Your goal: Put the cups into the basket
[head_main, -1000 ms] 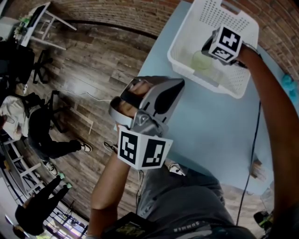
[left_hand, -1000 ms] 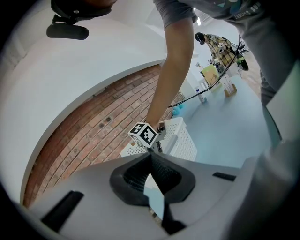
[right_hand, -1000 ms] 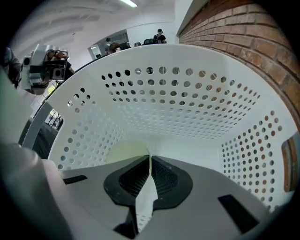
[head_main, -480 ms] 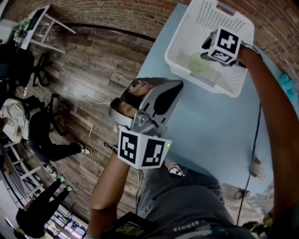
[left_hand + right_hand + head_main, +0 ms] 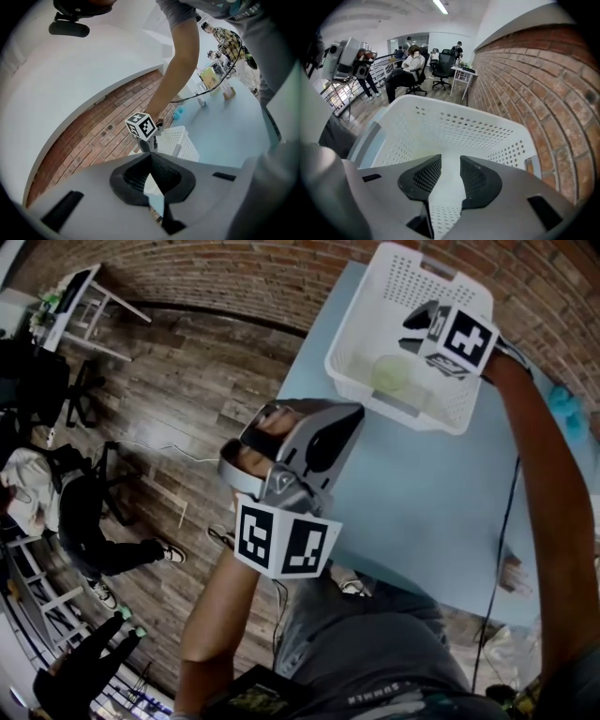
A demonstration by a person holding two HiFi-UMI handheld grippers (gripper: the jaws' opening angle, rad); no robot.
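Right fingers: my right gripper (image 5: 450,161) has just been opening its jaws. They stand apart with nothing between them, only the basket's perforated floor showing through the gap. The gripper (image 5: 412,331) hovers over the white perforated plastic basket (image 5: 352,334), pointing steeply down into it and touching nothing.

Left fingers: my left gripper (image 5: 151,157) has its pads closed tip to tip, empty. It is held out nearly level at the desk's left edge (image 5: 309,413), well apart from the basket.

Cup: one pale green, translucent round cup (image 5: 389,374) lies on the basket floor, toward the near wall, just beside and below the right gripper, clear of its jaws. The right gripper view does not show the cup.

Basket: it sits at the far corner of the light blue desk (image 5: 412,493), upright, its far wall (image 5: 454,126) close to the red brick wall (image 5: 543,84).

Beyond: dark wooden plank floor (image 5: 187,381) lies left of the desk.
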